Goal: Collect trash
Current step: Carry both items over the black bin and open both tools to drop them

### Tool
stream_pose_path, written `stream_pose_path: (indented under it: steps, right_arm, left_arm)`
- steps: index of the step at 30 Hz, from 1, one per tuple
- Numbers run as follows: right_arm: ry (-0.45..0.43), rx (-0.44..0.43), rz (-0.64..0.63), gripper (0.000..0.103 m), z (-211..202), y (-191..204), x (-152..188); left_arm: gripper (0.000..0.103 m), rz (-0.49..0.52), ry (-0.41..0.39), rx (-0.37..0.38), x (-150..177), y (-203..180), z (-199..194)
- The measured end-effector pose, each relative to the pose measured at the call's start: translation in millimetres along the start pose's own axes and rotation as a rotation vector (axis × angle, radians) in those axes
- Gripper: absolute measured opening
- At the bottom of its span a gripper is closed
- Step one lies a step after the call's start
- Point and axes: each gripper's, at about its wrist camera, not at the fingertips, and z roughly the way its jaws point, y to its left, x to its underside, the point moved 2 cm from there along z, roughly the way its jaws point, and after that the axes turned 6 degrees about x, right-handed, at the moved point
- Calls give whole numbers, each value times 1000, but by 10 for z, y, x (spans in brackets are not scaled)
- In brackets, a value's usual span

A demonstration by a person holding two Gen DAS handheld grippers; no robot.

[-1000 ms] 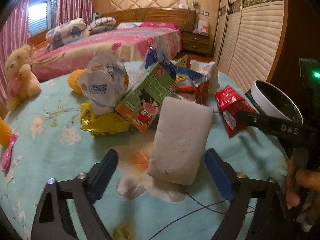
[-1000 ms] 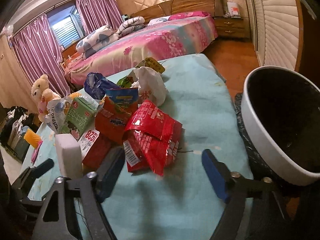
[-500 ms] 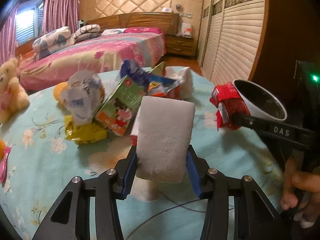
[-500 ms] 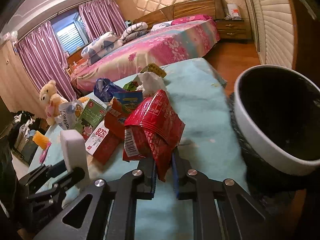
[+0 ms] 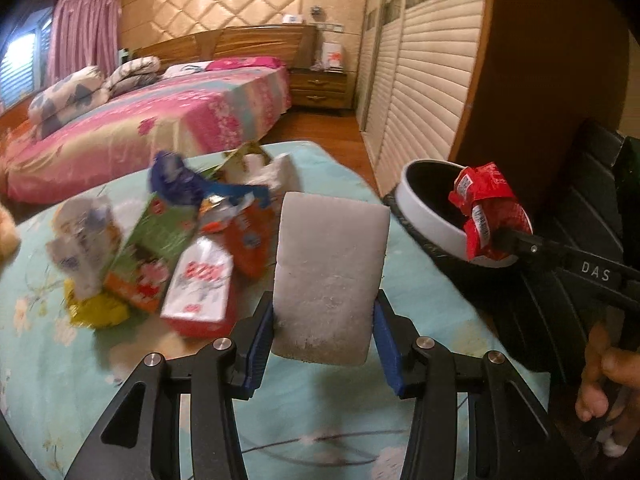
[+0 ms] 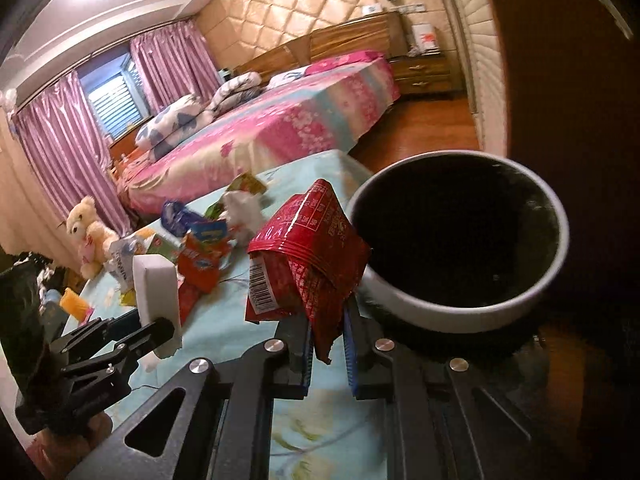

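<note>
While left gripper (image 5: 323, 320) clamps white foam block (image 5: 330, 276), right gripper (image 6: 327, 354) pinches red wrapper (image 6: 306, 264) beside bin (image 6: 460, 304) at table (image 6: 240, 316) edge.

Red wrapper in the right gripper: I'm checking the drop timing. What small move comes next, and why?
Probably carry the red wrapper a little further over the white bin, then open. The right gripper is shut on it, and the wrapper hangs at the rim, not clearly over the dark opening.

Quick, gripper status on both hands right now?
Left gripper: closed on the white foam block.
Right gripper: closed on the red wrapper, beside the bin.
</note>
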Motion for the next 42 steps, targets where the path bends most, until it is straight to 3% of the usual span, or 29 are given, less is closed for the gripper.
stream_pose_path:
  steps: [20,28,42]
  right_arm:
    - [2,129,86,13,134,-687,-274]
    - [17,161,91,13,229,-834,-377]
    - [70,178,89,16,410,-1017,-489]
  left_arm:
    - [46,140,54,98,-646,-634,819]
    - [46,152,89,118,-871,-742,1239]
    - [49,149,133,137,-1053,-864,1604]
